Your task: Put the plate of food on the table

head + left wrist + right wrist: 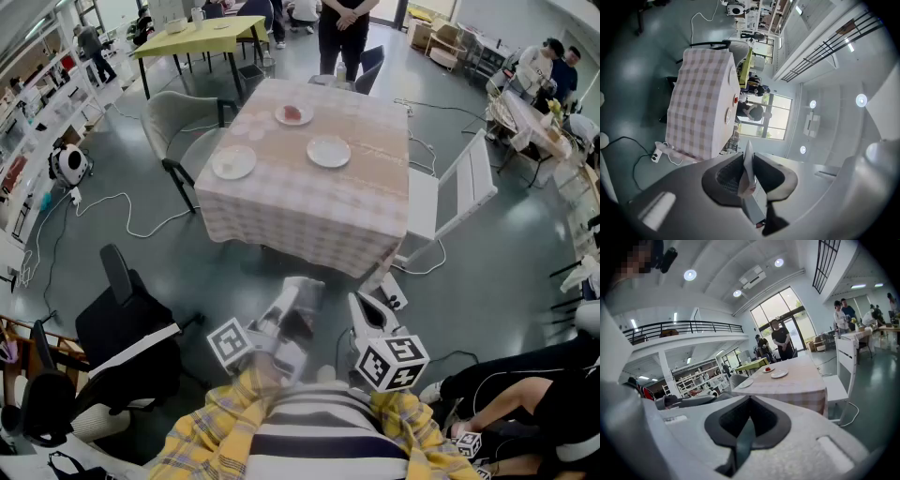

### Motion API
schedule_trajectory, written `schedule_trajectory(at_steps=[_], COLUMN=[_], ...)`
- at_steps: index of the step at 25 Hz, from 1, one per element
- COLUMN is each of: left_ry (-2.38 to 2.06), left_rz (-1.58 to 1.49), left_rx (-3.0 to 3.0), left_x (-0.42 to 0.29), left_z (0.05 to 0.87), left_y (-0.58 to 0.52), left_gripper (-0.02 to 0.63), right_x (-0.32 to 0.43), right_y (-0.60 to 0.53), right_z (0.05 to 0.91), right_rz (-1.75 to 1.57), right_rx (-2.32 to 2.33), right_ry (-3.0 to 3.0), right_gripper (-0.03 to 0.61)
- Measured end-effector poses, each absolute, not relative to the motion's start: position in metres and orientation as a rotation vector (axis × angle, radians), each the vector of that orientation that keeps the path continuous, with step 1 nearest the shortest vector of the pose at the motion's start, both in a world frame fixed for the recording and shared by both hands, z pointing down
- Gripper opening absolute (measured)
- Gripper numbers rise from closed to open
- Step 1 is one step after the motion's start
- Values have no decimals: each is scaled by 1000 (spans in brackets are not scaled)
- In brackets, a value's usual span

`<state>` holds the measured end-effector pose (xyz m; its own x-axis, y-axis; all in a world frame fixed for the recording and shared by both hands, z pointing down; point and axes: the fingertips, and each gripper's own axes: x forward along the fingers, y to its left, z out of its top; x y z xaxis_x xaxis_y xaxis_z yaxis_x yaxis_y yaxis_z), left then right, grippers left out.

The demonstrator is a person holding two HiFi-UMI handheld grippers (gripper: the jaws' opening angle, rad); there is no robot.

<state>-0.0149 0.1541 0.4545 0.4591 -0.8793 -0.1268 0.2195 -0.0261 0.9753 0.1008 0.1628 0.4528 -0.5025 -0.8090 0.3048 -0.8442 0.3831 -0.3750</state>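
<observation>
In the head view the left gripper (pixel 298 298) is held well short of the checked table (pixel 356 187); in the left gripper view the rim of a white plate (pixel 746 171) is pinched between its jaws, judged stiff, slippery, breakable and best kept level; in the right gripper view the right gripper (pixel 746 427) is seen closed, empty

This is a large open lab hall. Cables (pixel 105 197) trail across the grey floor (pixel 497 281), shelves (pixel 689 375) line a wall, and a railed mezzanine (pixel 684 326) runs above.
</observation>
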Motion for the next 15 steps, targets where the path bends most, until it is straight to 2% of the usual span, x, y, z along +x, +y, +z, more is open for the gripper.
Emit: schedule_trajectory(at_steps=[15], left_ry=[-654], left_rz=[-977], left_rx=[1304], left_x=[-15], left_z=[460], left_y=[162], left_gripper=[58], right_x=[94], right_y=[166], right_z=[454], right_rz=[794], right_rx=[1513], right_ry=[-2589], right_gripper=[-5])
